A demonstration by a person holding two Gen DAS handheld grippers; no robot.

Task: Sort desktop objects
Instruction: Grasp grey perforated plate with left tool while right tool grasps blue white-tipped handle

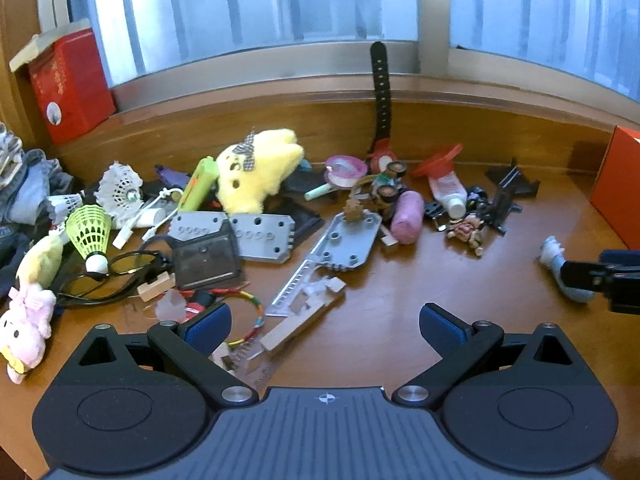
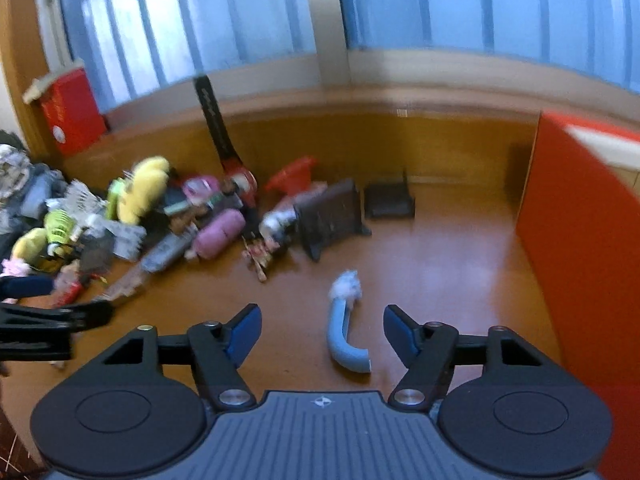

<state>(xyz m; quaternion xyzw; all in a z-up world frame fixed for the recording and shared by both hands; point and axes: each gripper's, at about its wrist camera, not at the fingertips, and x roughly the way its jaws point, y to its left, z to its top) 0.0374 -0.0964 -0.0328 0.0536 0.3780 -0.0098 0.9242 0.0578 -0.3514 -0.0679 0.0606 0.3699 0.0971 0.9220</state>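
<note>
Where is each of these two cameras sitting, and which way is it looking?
Left wrist: sits on the left gripper, looking down across the desk at the toy pile; its open fingers show, plus the right gripper's tip at the right edge.
Right wrist: sits on the right gripper, looking down at the blue curved piece; its open fingers flank the piece without touching.
Shared: the blue piece, yellow plush, black strap, window.

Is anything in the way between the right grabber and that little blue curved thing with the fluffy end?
Nothing visible is. The blue curved piece lies alone on bare wooden desk, just ahead of the right gripper, whose jaws stand apart. The toy pile sits off to the left.
</note>
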